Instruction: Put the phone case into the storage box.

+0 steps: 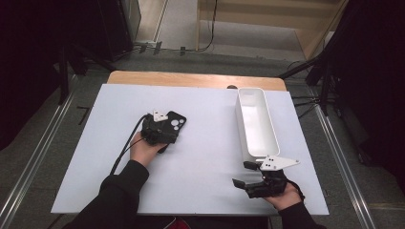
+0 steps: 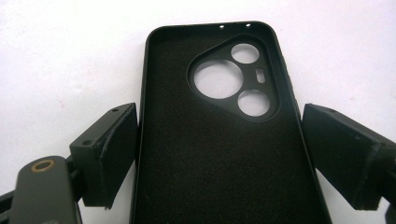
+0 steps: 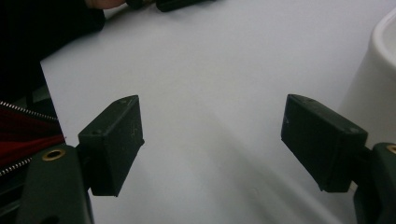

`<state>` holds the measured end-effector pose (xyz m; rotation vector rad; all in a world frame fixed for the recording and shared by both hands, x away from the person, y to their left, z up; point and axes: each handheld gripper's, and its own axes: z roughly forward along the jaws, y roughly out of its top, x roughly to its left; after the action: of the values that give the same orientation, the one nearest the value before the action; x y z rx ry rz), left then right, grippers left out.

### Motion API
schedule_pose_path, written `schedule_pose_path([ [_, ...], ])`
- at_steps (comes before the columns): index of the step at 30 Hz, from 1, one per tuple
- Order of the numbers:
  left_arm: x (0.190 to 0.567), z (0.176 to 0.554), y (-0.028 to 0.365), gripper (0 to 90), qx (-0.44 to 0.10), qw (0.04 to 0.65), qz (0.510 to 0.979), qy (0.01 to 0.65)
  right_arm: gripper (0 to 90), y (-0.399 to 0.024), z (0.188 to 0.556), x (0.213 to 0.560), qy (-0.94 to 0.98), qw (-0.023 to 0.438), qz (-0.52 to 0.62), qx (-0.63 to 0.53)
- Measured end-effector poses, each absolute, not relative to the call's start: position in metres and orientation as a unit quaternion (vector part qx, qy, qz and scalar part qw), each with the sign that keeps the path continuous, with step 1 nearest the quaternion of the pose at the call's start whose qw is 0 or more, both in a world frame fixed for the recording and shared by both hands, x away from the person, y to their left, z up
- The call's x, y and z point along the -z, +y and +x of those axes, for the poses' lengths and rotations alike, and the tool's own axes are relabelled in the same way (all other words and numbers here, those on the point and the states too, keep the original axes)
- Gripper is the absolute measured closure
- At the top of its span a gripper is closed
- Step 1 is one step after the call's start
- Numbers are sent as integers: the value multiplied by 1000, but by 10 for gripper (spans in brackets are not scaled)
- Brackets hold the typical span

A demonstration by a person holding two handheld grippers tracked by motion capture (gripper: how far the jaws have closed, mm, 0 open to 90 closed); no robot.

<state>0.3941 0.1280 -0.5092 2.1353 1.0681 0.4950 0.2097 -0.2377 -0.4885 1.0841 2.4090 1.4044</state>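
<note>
On the white surface (image 1: 200, 157) in the high view, the left tongs (image 1: 168, 128) sit over a black soft phone case with round camera cut-outs (image 1: 174, 125), left of centre. The right tongs (image 1: 243, 174) rest near the front edge, just before a long white plastic bin (image 1: 258, 126). In the left gripper view, the case (image 2: 219, 154) lies inside-up between the jaws; the left pad (image 2: 122, 149) touches its edge, the right pad stands just clear. In the right gripper view, the jaws stand wide apart, holding nothing.

White tray (image 1: 267, 138) on white table (image 1: 205, 162) — upright, open top, far-right side
</note>
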Motion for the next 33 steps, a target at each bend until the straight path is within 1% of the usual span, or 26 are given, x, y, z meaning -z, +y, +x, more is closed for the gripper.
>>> schedule_pose_path([
  [8, 505, 393, 133, 131, -186, 367, 813, 412, 194, -237, 209, 488, 802, 70, 363, -469],
  [20, 491, 386, 134, 136, -200, 426, 790, 394, 194, -237, 209, 488, 803, 72, 363, -468],
  [26, 482, 381, 136, 141, -208, 467, 768, 387, 194, -237, 209, 488, 802, 72, 361, -470],
  [33, 475, 376, 140, 142, -218, 496, 748, 384, 194, -237, 209, 488, 803, 70, 362, -469],
])
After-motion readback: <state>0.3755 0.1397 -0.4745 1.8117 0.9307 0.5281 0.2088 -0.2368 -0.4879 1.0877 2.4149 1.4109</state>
